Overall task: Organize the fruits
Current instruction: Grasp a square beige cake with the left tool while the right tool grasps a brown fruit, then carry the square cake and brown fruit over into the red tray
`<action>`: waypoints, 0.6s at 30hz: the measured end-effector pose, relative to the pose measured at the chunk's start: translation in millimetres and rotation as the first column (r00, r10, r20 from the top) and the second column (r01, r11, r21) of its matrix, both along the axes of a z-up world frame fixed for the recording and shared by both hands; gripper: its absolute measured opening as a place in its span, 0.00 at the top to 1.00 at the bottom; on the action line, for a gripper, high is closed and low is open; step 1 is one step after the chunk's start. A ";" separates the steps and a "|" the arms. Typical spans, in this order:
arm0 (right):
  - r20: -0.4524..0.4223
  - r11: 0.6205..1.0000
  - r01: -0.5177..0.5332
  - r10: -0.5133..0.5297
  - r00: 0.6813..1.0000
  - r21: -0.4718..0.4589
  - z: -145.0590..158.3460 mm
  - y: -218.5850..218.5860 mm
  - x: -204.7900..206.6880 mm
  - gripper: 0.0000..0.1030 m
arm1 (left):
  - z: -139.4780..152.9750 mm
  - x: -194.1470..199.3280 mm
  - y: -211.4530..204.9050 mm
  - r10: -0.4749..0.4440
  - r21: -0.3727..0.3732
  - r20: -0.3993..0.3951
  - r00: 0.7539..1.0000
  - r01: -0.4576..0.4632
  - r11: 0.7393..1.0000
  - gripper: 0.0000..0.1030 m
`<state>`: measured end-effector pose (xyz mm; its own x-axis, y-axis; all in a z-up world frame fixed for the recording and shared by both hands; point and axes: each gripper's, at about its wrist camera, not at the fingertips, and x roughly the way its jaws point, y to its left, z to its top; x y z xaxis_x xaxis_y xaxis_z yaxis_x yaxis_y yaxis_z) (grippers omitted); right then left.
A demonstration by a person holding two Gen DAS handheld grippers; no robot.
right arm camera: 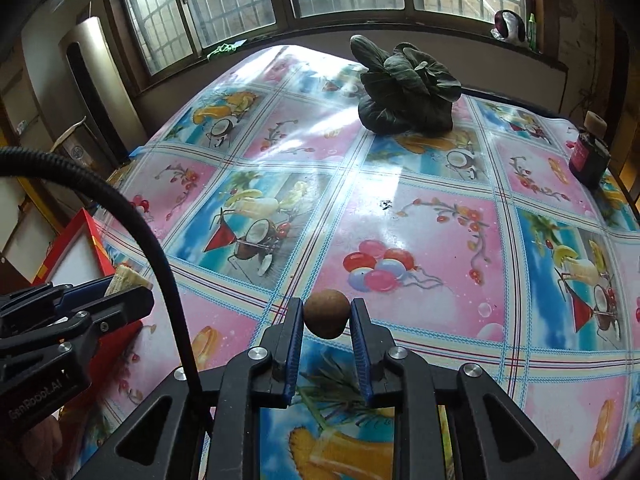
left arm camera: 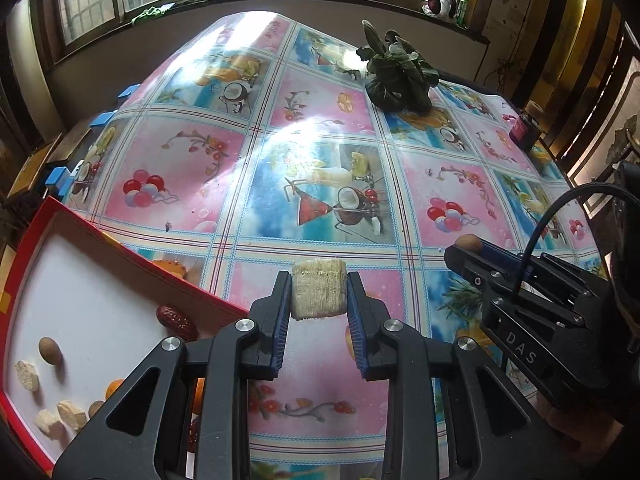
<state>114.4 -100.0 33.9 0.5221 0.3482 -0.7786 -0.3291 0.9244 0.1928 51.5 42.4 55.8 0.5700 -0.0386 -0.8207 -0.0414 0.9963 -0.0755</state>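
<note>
My left gripper (left arm camera: 319, 294) is shut on a pale beige fibrous chunk (left arm camera: 319, 288), held above the table just right of the red box (left arm camera: 120, 248). The box's white floor holds a red date (left arm camera: 176, 319), a brown longan (left arm camera: 49, 351), several pale chunks (left arm camera: 27, 375) and an orange fruit (left arm camera: 114, 388). My right gripper (right arm camera: 326, 316) is shut on a round brown longan (right arm camera: 326, 314) above the table. The right gripper also shows at the right of the left wrist view (left arm camera: 466, 250). The left gripper shows at the left of the right wrist view (right arm camera: 128, 284).
A flowery plastic tablecloth (left arm camera: 320, 152) covers the table. A dark leafy vegetable (right arm camera: 404, 88) lies at the far side. A dark jar (right arm camera: 588, 160) stands at the far right corner. Windows run along the back wall.
</note>
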 end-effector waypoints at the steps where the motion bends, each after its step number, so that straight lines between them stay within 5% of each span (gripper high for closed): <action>1: 0.010 1.000 -0.001 0.001 1.000 0.004 3.3 -0.3 -5.9 0.78 | 0.6 -3.6 0.3 0.000 0.002 0.003 1.000 0.000 1.000 0.75; 18: 0.059 0.995 -0.070 0.066 0.996 0.067 33.1 26.9 -87.3 0.78 | 15.0 -71.5 15.9 0.000 -0.010 0.053 0.999 0.000 1.000 0.75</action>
